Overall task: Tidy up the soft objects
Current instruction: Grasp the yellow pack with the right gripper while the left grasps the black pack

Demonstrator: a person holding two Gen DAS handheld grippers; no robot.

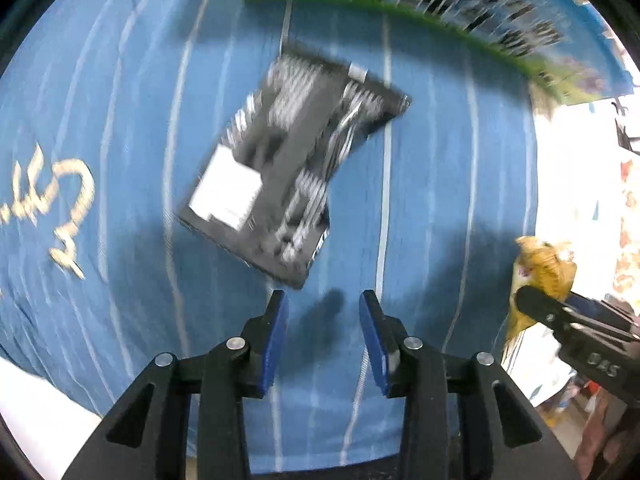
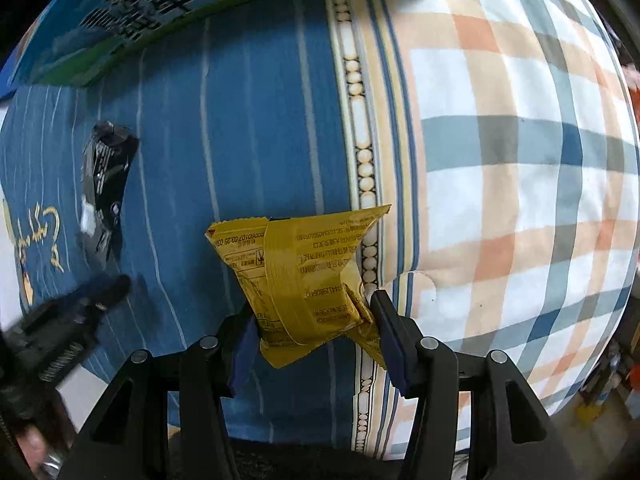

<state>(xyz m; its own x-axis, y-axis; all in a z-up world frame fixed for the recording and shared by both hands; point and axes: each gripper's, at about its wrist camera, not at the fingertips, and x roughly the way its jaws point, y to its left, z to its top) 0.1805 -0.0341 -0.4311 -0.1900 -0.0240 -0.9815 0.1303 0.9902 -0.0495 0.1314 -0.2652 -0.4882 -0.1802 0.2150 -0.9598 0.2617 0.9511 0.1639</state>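
A black snack packet [image 1: 280, 168] with a white label lies flat on the blue striped cloth [image 1: 440, 200]. My left gripper [image 1: 323, 300] hovers just short of the packet's near corner, pointing down, its blue pads apart with nothing between them. My right gripper [image 2: 314, 306] is shut on a crumpled yellow snack packet [image 2: 308, 272], held above the cloth near its beaded border. In the left wrist view that yellow packet [image 1: 544, 268] shows at the right edge in the right gripper [image 1: 532, 300]. In the right wrist view the black packet [image 2: 104, 188] lies far left, with the left gripper [image 2: 116, 286] below it.
A green and blue carton [image 1: 440, 8] with large printed characters stands at the far edge of the blue cloth, also in the right wrist view [image 2: 160, 12]. A plaid orange, blue and white cloth [image 2: 520, 160] covers the surface right of the beaded border [image 2: 362, 152].
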